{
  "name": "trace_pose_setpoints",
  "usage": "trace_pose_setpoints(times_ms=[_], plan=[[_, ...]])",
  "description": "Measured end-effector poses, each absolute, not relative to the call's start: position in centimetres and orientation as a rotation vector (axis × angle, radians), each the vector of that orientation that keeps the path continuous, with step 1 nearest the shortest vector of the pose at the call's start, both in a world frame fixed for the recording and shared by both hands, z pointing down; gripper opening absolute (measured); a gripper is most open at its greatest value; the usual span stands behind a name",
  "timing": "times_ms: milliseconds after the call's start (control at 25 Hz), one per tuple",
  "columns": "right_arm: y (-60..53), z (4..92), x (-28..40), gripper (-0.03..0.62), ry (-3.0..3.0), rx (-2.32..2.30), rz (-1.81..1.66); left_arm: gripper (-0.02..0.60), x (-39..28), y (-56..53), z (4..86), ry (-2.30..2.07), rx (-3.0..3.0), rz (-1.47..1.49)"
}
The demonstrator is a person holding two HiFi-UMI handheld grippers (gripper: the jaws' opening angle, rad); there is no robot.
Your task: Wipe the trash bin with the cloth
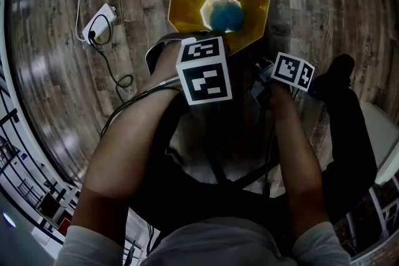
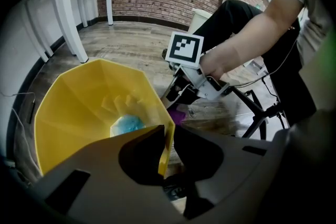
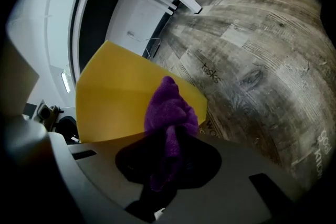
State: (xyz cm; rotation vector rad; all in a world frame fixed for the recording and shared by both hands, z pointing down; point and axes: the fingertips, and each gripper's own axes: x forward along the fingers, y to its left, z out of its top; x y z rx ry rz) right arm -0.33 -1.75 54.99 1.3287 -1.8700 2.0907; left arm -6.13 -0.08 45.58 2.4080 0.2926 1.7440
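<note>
1. The yellow trash bin [image 1: 187, 6] stands open on the wood floor [image 1: 56, 90], a blue wad [image 1: 225, 15] at its bottom.
2. The left gripper [image 2: 167, 139] pinches the bin's near rim, likely steadying it.
3. The right gripper [image 3: 170, 144] clamps the purple cloth [image 3: 168, 110] beside the right outer wall, ready to wipe.

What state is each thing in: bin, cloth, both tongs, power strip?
Yellow trash bin: lidless, blue wad at bottom.
Purple cloth: bunched, clamped in tongs.
Left tongs: shut on bin's rim.
Right tongs: shut on cloth.
Power strip: black cable plugged in.
</note>
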Motion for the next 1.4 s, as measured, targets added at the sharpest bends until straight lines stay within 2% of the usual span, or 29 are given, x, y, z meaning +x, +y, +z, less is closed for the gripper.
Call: trace_pose_setpoints(times_ms=[360, 1000, 1400], plan=[[-1.7, 60.1, -1.0, 0.064, -1.770, 1.272, 2.060, 0.057, -5.5, 0.1, 45.3, 0.281, 2.415, 1.716], [-3.4, 67.9, -1.5, 0.064, -1.672, 1.180, 1.796, 0.055, -5.3, -0.1, 44.9, 0.207, 2.442, 1.683], [-3.5, 67.8, -0.8, 0.064, -1.673, 1.219, 1.724, 0.057, -4.7, -0.4, 45.3, 0.167, 2.442, 1.637]])
